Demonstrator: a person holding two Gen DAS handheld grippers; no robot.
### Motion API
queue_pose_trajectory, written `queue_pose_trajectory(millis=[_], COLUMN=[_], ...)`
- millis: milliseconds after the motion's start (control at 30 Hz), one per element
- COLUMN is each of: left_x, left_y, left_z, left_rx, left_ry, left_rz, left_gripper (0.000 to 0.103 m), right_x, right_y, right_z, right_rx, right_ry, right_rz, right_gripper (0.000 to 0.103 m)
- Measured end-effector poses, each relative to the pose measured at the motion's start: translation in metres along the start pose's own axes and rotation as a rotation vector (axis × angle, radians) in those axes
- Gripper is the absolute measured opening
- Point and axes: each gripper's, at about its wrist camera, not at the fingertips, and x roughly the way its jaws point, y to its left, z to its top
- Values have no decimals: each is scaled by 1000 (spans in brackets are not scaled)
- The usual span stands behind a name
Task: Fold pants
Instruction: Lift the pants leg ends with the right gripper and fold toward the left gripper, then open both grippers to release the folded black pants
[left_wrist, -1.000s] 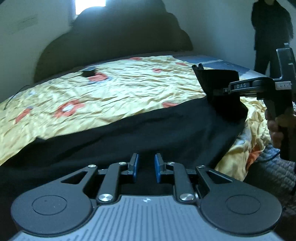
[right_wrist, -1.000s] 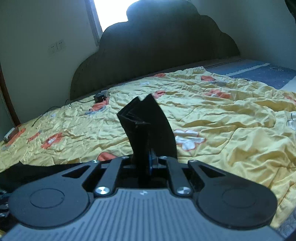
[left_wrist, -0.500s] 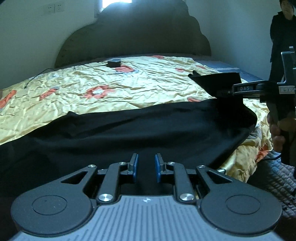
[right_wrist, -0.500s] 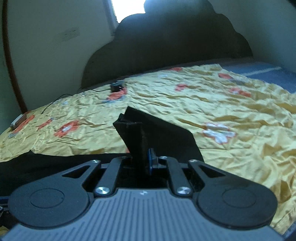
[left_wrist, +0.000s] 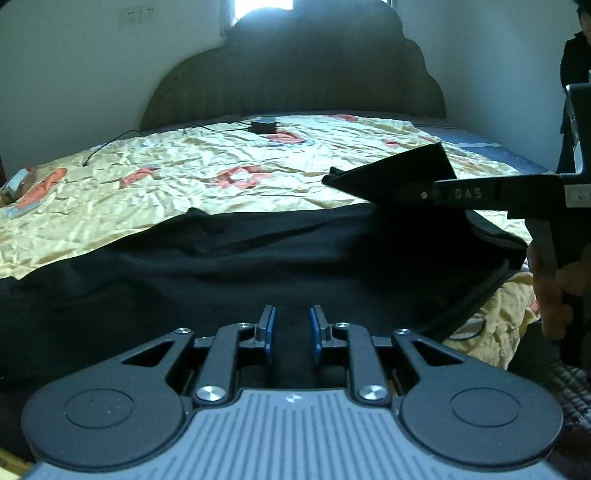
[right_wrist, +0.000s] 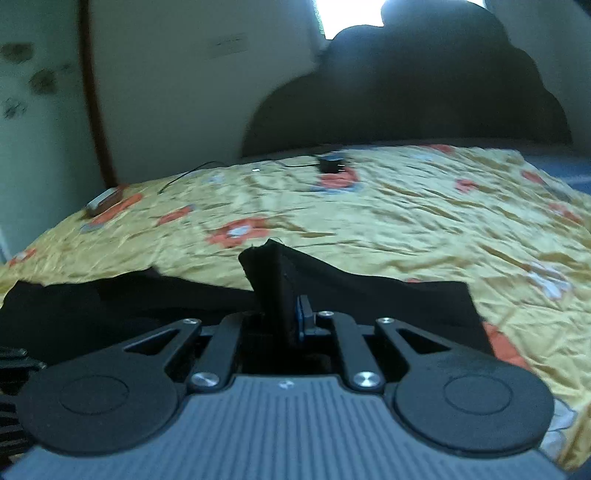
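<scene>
Black pants (left_wrist: 258, 266) lie spread across the near part of a bed with a yellow flowered cover (left_wrist: 207, 184). My left gripper (left_wrist: 291, 328) is open with blue pads, low over the pants' near edge, holding nothing. My right gripper (right_wrist: 286, 317) is shut on a corner of the pants (right_wrist: 273, 280), which stands up between its pads. In the left wrist view the right gripper (left_wrist: 406, 192) comes in from the right, holding that corner lifted above the bed.
A dark scalloped headboard (left_wrist: 295, 74) stands at the far end. A small black box with a cable (left_wrist: 263, 124) lies on the cover near it. A phone-like object (right_wrist: 103, 199) lies at the bed's left edge. A person in black (left_wrist: 576, 74) stands at far right.
My right gripper has carried the lifted pants corner lower and leftward over the bed. Both cameras have turned, and the left gripper has stayed open over the pants.
</scene>
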Motion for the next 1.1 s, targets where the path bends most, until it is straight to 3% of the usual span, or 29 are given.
queue_pose_trajectory(millis=[300, 600, 700, 767, 900, 1000, 1100], left_x=[-9, -18, -21, -23, -26, -34, -36], left_y=[22, 31, 34, 37, 46, 50, 51], left_z=[-11, -11, -9, -9, -9, -9, -9], left_rx=[-56, -77, -87, -99, -142, -146, -136], left_ry=[6, -10, -25, -28, -39, -62, -63], left_rz=[32, 44, 42, 45, 44, 49, 70], left_gripper=[19, 19, 20, 21, 46, 46, 46], right_x=[6, 16, 18, 14, -5, -18, -24], right_y=[50, 72, 83, 92, 105, 98, 75], right_z=[-15, -32, -36, -40, -37, -23, -5], right_rx=[-124, -186, -254, -316, -376, -334, -211], right_ry=[44, 83, 138, 144, 115, 104, 91], right_rz=[46, 19, 19, 13, 16, 8, 13], right_gripper=[11, 11, 28, 72, 78, 88, 91])
